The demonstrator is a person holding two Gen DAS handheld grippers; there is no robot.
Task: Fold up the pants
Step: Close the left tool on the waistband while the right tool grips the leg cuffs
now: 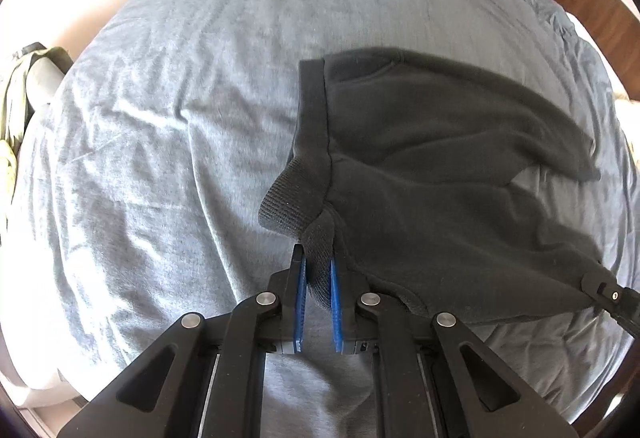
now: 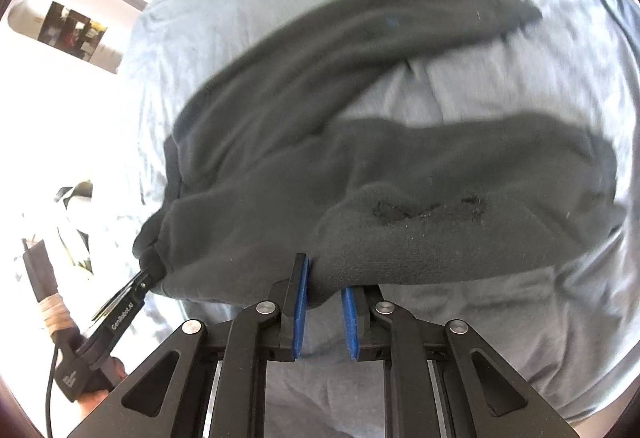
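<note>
While you hold both grippers over the bed, here is how things lie, left to right, all placed against the black sweatpants.

Bedspread: your grey-blue bedspread (image 1: 168,126) lies wrinkled under the black sweatpants (image 1: 440,142) and shows on every side of them.

Left gripper: your left gripper (image 1: 318,270) is clamped on the ribbed waistband (image 1: 292,198) at the near corner of the sweatpants; knit fabric is bunched between its blue pads (image 1: 299,302).

Sweatpants: they sit right of the bedspread's middle in the left wrist view, waistband end nearest your left gripper, raised off the cover at the near edge. Two legs (image 2: 360,50) fan away from the waistband, with a wedge of bedspread showing between them.

Right gripper: your right gripper (image 2: 324,286) is closed on the near edge of the sweatpants, well along from the waistband; a fold of cloth fills the gap between its pads. From the left wrist view you see its tip (image 1: 600,286) at the sweatpants' right near edge.

Blur: the right wrist view is smeared, so cloth detail there is unclear.
</note>
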